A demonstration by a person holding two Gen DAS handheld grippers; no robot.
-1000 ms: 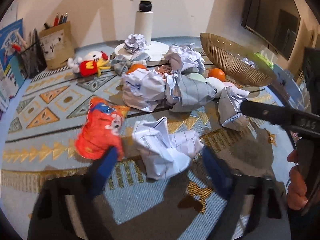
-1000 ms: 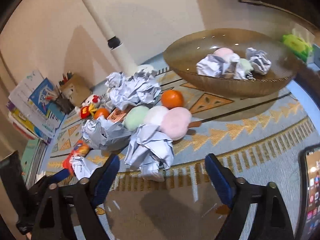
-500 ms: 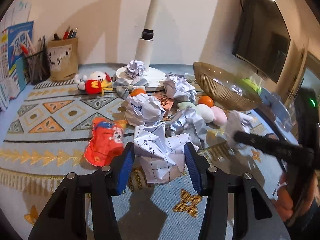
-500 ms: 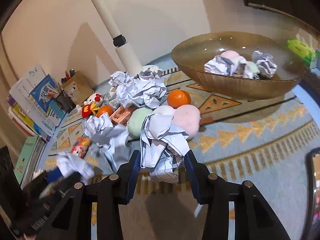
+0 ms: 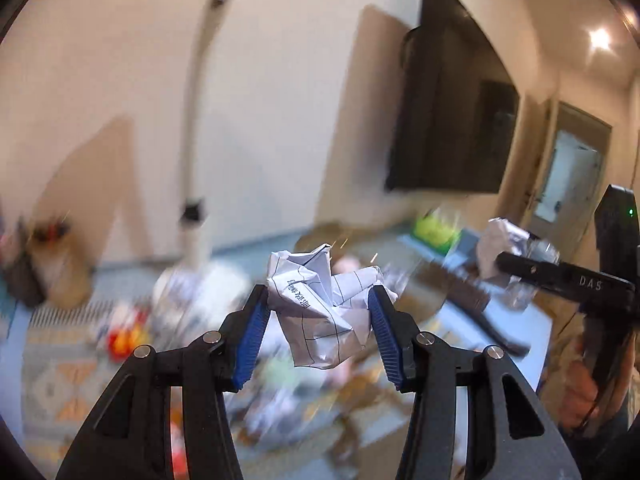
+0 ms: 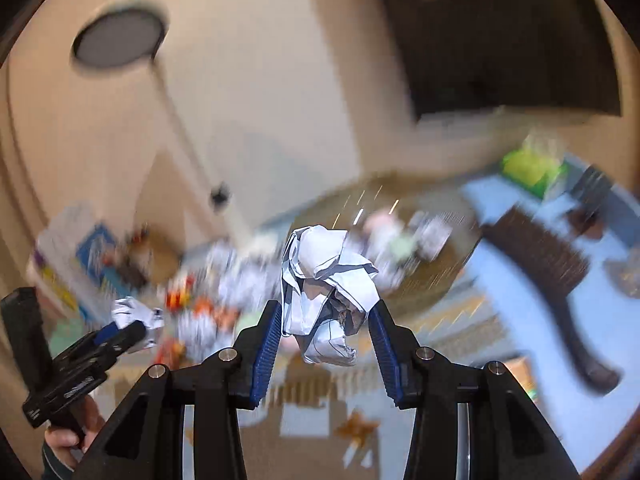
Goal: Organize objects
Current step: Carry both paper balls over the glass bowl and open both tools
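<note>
Left wrist view: the left gripper (image 5: 318,322) is clamped on a crumpled paper ball (image 5: 320,312), both blue pads pressed into its sides.
Where that ball is: up in the air between the pads, well clear of the patterned rug (image 5: 52,376), which is smeared with blur below.
Also seen here: the right gripper (image 5: 520,270) at the right edge, with a second paper wad (image 5: 500,248) at its tip.
Step in hand: my guess is a carry, both wads lifted and on the way to a drop-off.

Right wrist view: the right gripper (image 6: 324,334) is squeezed onto its own crumpled paper wad (image 6: 326,284), jaws drawn in close.
Where that wad is: lifted off the rug (image 6: 516,320), standing above the pads.
Basket: a brown rim (image 6: 400,182) shows ahead, too blurred to read its contents.
Also seen here: the left gripper (image 6: 120,332) at the left edge, paper at its tip, a hand (image 6: 64,438) on its grip.
Next move, I'd say: bring each wad over the basket, then let the jaws part.
</note>
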